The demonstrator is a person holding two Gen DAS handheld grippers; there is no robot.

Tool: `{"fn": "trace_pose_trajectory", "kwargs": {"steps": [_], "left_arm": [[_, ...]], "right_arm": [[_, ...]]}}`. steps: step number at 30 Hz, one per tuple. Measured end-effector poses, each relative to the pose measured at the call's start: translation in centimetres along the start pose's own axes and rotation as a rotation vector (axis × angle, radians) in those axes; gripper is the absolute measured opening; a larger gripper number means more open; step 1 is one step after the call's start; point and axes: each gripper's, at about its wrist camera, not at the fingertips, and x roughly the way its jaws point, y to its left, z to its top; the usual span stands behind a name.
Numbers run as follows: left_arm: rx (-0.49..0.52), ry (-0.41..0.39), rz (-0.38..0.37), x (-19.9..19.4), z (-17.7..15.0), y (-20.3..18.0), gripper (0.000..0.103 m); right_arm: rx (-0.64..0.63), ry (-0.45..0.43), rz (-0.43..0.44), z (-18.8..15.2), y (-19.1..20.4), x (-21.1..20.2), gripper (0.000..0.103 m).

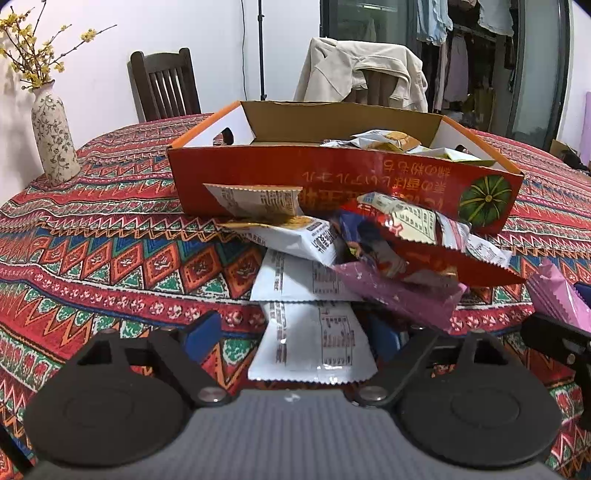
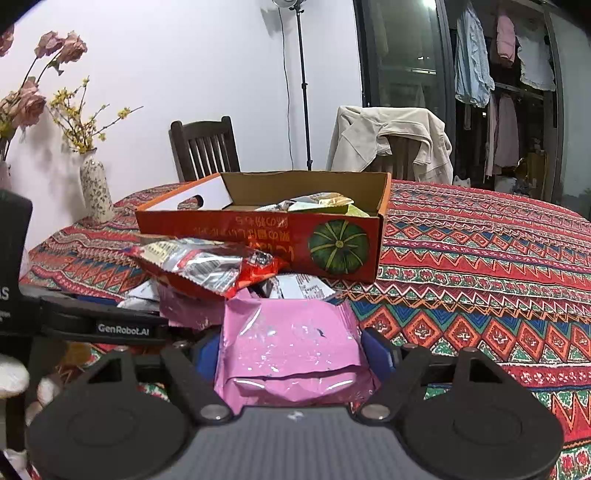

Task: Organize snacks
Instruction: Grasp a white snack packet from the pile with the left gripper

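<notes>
While packets crowd the box [image 2: 258,236] front | right hand-held gripper [image 2: 291,354] clamps pink packet [image 2: 291,343] | left hand-held gripper [image 1: 295,332] wide.

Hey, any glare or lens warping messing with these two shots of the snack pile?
Right wrist view: glare streaks on the pink packet, bright lamp at top. Left wrist view: sheen on the white packet; fisheye bends the box front edge; both sharp.

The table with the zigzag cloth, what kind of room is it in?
Probably a dining room in someone's home. The patterned red tablecloth covers a big table, dark wooden chairs stand behind it, and clothes hang in an open wardrobe.
</notes>
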Motion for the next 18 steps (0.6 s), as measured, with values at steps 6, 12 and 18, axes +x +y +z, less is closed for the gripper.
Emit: {"fn": "trace_pose_trajectory", "kwargs": {"steps": [6, 12, 18], "left_arm": [[-0.013, -0.023, -0.007, -0.4, 0.0, 0.4, 0.054], [-0.03, -0.026, -0.029, -1.0, -0.3, 1.2, 0.051], [-0.031, -0.033, -0.045, -2.1, -0.8, 2.1, 0.048]], "right_arm": [[0.016, -0.007, 0.013, 0.2, 0.2, 0.3, 0.077], [0.017, -0.011, 0.016, 0.0, 0.7, -0.1, 0.077], [0.017, -0.017, 0.005, -0.3, 1.2, -0.9, 0.077]]}}
